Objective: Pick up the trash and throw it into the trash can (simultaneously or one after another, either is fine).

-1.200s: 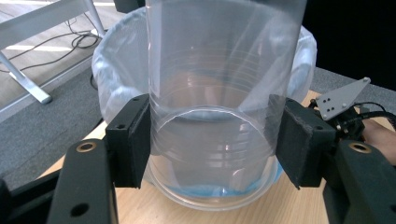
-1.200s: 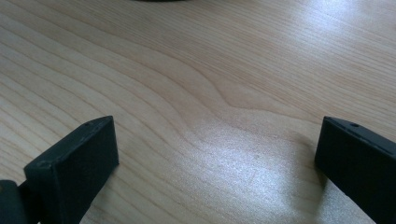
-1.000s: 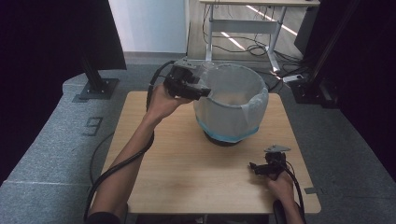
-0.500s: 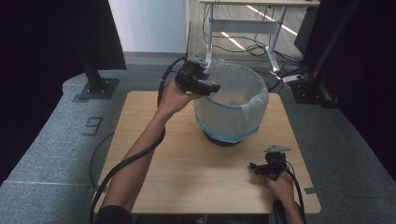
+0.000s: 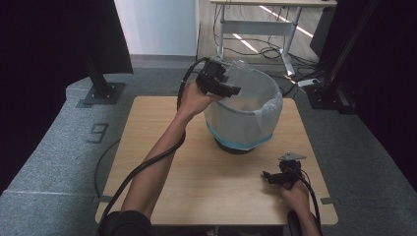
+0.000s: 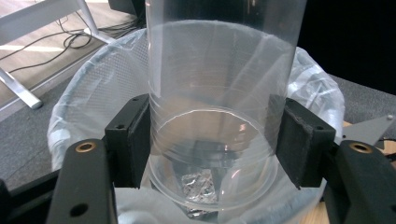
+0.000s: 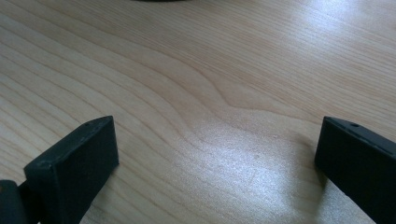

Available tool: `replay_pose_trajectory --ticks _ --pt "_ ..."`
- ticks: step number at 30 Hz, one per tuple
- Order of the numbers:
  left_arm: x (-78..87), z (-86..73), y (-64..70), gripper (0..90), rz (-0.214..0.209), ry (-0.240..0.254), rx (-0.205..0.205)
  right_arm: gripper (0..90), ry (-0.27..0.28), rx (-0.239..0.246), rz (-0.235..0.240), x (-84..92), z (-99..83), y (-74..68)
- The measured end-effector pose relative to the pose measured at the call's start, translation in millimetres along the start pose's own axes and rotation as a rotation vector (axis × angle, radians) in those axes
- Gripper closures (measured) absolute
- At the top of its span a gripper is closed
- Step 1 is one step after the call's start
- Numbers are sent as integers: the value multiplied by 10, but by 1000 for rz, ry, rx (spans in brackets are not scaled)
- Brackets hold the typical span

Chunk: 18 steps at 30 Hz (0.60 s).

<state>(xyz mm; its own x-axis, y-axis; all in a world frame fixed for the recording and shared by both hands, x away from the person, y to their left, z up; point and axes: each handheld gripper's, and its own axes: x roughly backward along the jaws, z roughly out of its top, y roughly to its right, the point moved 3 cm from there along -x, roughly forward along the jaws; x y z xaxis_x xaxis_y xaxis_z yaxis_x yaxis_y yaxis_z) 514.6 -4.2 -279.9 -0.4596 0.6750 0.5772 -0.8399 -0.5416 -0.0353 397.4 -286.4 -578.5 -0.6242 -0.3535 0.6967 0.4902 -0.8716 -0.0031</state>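
The left tongs (image 6: 210, 154) pinch a clear plastic cup (image 6: 219, 93) across its lower body, one black pad pressed to each side, and in the left gripper view the cup stands upright between them with its base just above the mouth of the lined bin (image 6: 84, 93). In the high view the same tongs (image 5: 227, 87) hang at the near-left rim of the bin (image 5: 265, 115), the cup (image 5: 239, 67) poking up over the opening. Something crinkled and silvery lies at the bottom of the bin, seen through the cup's base; what it is I cannot tell. The step in hand looks like dropping the cup into the bin — to do it well, carry the cup further inward so its base is clear of the rim and the white liner (image 5: 275, 105), then spread the pads evenly so the thin wall does not catch on one side and flip out. A soft squeeze matters here, since such a cup buckles easily. The right tongs (image 7: 210, 154) are spread wide over bare wood, holding nothing, resting near the front-right of the counter (image 5: 162, 147) — well apart from the bin
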Motion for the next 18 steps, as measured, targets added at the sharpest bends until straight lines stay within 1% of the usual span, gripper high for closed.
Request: replay_pose_trajectory --ticks 5,11,18 --pt "-137 10 10 339 5 -16 -2 0 0 1 0 0 0 1" --pt "-297 4 35 334 22 -46 -20 0 0 1 0 0 0 0" --pt "-449 -40 23 327 46 -78 -24 0 1 2 1 -1 0 0"
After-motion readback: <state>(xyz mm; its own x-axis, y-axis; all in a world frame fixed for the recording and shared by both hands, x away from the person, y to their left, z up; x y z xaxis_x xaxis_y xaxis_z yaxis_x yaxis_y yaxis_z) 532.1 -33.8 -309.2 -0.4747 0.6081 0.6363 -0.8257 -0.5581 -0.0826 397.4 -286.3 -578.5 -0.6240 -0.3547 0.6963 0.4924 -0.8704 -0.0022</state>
